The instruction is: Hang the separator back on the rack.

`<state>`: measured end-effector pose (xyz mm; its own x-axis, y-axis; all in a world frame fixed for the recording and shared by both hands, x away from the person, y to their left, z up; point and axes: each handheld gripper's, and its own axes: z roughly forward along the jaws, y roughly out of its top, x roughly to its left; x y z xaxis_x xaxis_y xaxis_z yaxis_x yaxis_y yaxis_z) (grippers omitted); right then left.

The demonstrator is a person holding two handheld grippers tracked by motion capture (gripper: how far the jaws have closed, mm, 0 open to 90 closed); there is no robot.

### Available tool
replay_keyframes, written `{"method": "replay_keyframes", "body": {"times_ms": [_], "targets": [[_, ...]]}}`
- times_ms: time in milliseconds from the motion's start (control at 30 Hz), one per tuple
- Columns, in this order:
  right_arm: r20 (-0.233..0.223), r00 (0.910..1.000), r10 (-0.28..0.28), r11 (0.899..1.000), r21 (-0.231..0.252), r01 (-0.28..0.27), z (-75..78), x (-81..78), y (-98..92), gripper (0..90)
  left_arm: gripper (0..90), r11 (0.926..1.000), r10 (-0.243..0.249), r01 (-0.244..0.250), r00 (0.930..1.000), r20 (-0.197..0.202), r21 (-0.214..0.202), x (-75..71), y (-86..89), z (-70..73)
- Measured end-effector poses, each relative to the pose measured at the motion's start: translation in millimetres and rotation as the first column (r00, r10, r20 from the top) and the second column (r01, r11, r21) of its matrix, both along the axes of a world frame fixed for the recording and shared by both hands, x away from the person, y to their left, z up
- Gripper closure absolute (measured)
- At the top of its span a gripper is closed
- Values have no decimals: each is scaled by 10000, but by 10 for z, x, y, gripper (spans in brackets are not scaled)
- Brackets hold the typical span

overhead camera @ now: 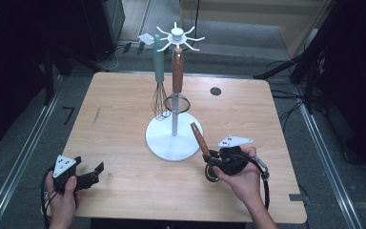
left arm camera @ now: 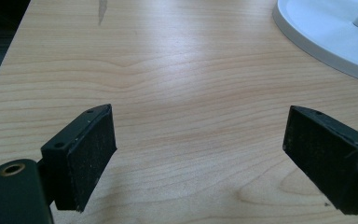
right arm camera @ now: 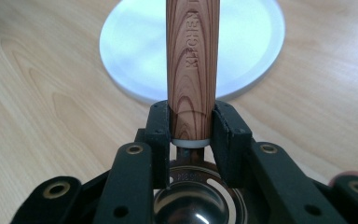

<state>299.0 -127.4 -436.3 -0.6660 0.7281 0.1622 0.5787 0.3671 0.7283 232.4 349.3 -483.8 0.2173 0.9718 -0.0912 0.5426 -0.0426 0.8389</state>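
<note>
Wood-handled ladle (overhead camera: 199, 139) sits clamped in my right gripper (overhead camera: 209, 155), handle tilted toward the white rack (overhead camera: 171, 143), likely to hang it there. My left gripper (overhead camera: 91, 174) waits wide open, empty, over the desk (overhead camera: 119, 119).

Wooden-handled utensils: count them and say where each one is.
2. One wooden-handled strainer hangs on the white rack beside the green whisk; the other, a wooden-handled scoop, is clamped in the right hand-held gripper.

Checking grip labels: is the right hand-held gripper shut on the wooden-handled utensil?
Shut on it: the right hand-held gripper has both pads pressed against the wooden-handled utensil.
</note>
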Motion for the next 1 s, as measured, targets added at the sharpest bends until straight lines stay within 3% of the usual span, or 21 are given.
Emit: {"method": "replay_keyframes", "body": {"times_ms": [400,700,1000], "targets": [[1318,9896,-576,9954,836,468,87,-37,-89,714,89,9999,5,-5,10000,-27,153,1,-17,2],[2050,9738,-980,9866,1481,681,145,-65,-158,713,89,9998,45,-45,10000,-31,172,2,-18,0],[2466,9609,-1259,9772,1979,772,189,-92,-205,713,89,9998,70,-68,9999,-82,210,5,-19,1]]}}
